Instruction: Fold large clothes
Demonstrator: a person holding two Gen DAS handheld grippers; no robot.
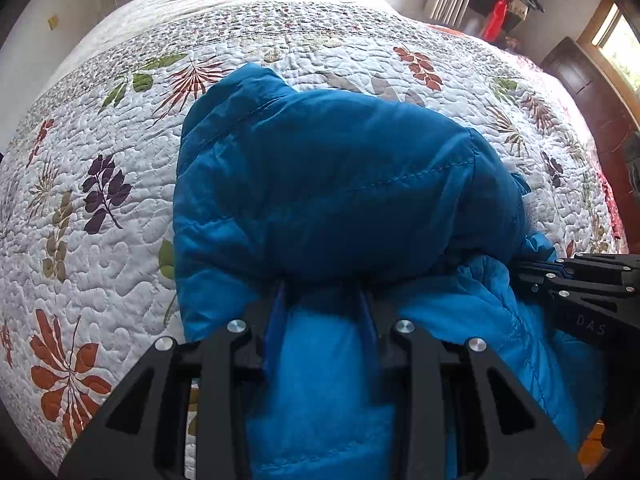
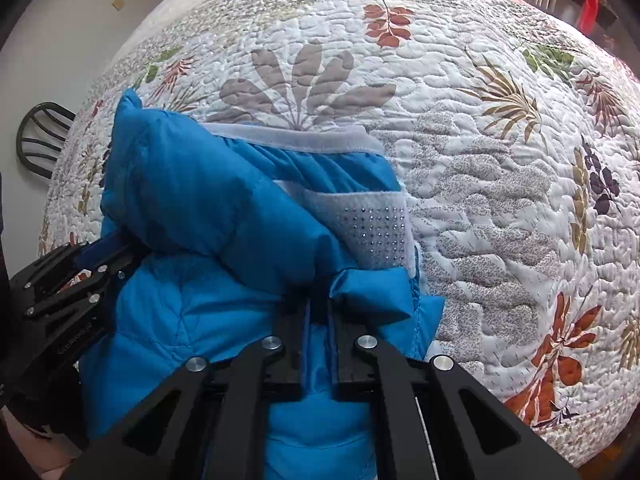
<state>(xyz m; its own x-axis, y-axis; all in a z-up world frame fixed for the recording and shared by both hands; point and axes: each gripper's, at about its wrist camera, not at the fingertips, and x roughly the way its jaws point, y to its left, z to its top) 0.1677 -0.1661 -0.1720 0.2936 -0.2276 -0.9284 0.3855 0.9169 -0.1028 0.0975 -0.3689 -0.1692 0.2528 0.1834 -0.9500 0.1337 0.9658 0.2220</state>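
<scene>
Two black grippers bite into a blue padded jacket (image 1: 328, 184) that lies bunched near the front edge of a bed, on a white quilt (image 1: 100, 184) printed with rust, green and purple leaves. The left gripper (image 1: 326, 300) pinches a thick roll of the blue fabric, its jaws kept partly apart by the padding between them; the right gripper (image 2: 318, 312) is pressed nearly together on a thinner fold, close to the jacket's right edge. Each tool shows at the edge of the other's view, so the two grips sit just beside one another on the same near part of the garment. By the look of it, a fold is under way: the near part is held by both tools, while the rest of the jacket is heaped beyond them on the quilt. The next move appears to call for both hands to travel together and level, carrying the held edge over the heap and laying it flat before letting go, since the slippery padded cloth could slide out of the wider left grip. Much stays out of sight: the fingertips of both tools are buried in fabric, the sleeves and collar cannot be picked out from the heap, and a white fleecy strip (image 2: 368, 236) with rows of small studs, on the jacket's right side, cannot be identified with any certainty.
</scene>
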